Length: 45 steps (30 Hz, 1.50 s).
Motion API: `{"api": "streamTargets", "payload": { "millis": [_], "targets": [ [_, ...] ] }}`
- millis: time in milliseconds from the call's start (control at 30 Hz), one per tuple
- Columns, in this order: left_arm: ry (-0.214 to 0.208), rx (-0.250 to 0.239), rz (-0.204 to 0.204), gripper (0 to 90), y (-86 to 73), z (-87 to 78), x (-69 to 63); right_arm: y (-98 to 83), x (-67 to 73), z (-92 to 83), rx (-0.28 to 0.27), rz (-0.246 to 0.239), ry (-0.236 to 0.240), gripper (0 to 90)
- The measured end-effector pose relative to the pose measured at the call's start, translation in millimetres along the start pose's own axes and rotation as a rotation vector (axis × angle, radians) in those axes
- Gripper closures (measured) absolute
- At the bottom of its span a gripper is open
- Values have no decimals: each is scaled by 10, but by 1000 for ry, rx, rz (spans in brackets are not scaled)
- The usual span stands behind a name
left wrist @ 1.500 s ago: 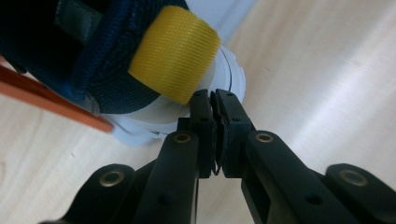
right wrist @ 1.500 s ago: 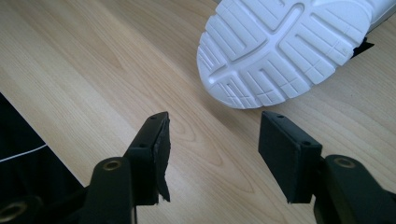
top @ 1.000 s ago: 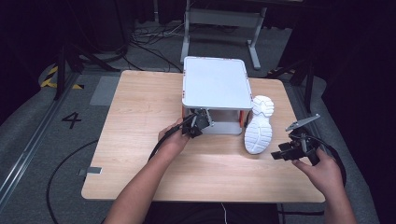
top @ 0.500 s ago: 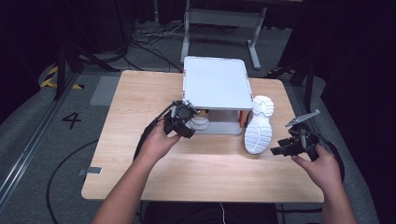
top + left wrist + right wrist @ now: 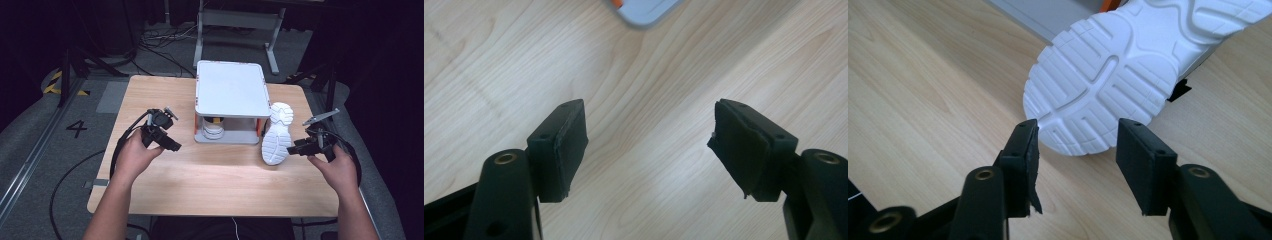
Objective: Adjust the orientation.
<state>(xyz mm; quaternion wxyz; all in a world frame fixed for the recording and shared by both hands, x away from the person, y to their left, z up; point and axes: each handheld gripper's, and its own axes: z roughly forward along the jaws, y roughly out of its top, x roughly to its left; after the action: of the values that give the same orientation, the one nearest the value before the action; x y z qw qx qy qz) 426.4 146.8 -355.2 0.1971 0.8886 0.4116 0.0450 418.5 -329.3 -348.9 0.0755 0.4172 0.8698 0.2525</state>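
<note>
- The right gripper (image 5: 1075,150) is closing toward the end of the white shoe (image 5: 276,132), which is leaning sole-out against the small shelf (image 5: 230,90); the jaws are half open and not yet pressing on it.
- Risk: one jaw is nudging the sole, so the shoe may be tipping flat on the table (image 5: 210,175).
- The left gripper (image 5: 172,145) is opening wide, holding nothing, near a second shoe (image 5: 213,131) under the shelf.
- Risk: a thin toe pinch may be slipping.

I count two white shoes: one (image 5: 276,134) leaning sole-out at the rack's three o'clock, one (image 5: 214,131) on the lower shelf at its six o'clock. One white two-tier rack (image 5: 229,90), one wooden table (image 5: 210,175), two handheld grippers, left (image 5: 170,143) and right (image 5: 295,149).
</note>
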Motion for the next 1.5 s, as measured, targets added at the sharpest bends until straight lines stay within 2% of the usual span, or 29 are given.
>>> {"api": "streamTargets", "payload": {
  "millis": [267, 300, 333, 400, 433, 467, 533, 633, 700, 733, 767, 833, 900, 967, 1000, 1067, 1100, 1133, 1167, 1233, 1367, 1500],
  "targets": [
    [15, 46, -98, 289, -199, 56, 222, 249, -91, 126, -14, 8, -4, 649],
    [5, 49, -115, 289, -210, 70, 223, 293, -107, 137, -15, 13, -1, 667],
    [16, 60, -108, 288, -226, 82, 239, 322, -115, 140, -19, 17, 1, 690],
    [21, 65, -130, 286, -251, 90, 245, 403, -137, 175, -35, 16, 13, 773],
    [32, 62, -142, 285, -258, 78, 257, 434, -142, 209, -32, 21, -3, 811],
    [31, 56, -152, 291, -262, 72, 259, 466, -142, 254, -27, 19, -40, 852],
    [33, 46, -147, 293, -264, 54, 268, 514, -131, 327, -26, 4, -65, 897],
    [31, 38, -143, 286, -256, 47, 265, 543, -106, 398, -10, -11, -94, 900],
    [43, 51, -123, 285, -245, 71, 256, 572, -131, 476, 3, -10, -121, 900],
    [37, 58, -127, 284, -240, 92, 242, 586, -156, 510, 3, -3, -120, 900],
    [50, 68, -113, 284, -234, 98, 242, 601, -178, 556, 6, 3, -127, 900],
    [40, 70, -120, 283, -229, 116, 222, 606, -192, 623, 18, 1, -147, 900],
    [51, 71, -105, 283, -221, 117, 218, 577, -226, 673, 27, 1, -154, 900],
    [41, 69, -118, 283, -212, 130, 205, 532, -289, 652, 6, 37, -120, 900],
    [40, 75, -114, 283, -207, 132, 204, 498, -326, 635, 2, 55, -120, 900],
    [51, 76, -97, 283, -198, 136, 200, 434, -376, 599, 1, 75, -129, 900],
    [38, 74, -107, 283, -195, 147, 185, 390, -410, 577, 2, 84, -129, 900],
    [43, 83, -98, 283, -187, 146, 182, 343, -442, 553, 9, 104, -131, 900],
    [48, 81, -88, 283, -180, 151, 182, 293, -480, 532, 16, 117, -144, 899],
    [32, 83, -97, 283, -159, 169, 163, 191, -551, 501, 41, 148, -182, 898],
    [35, 89, -82, 283, -109, 187, 138, -5, -716, 476, 61, 222, -182, 884],
    [27, 92, -70, 282, -70, 209, 111, -123, -808, 494, 87, 262, -190, 887]
  ]
}}
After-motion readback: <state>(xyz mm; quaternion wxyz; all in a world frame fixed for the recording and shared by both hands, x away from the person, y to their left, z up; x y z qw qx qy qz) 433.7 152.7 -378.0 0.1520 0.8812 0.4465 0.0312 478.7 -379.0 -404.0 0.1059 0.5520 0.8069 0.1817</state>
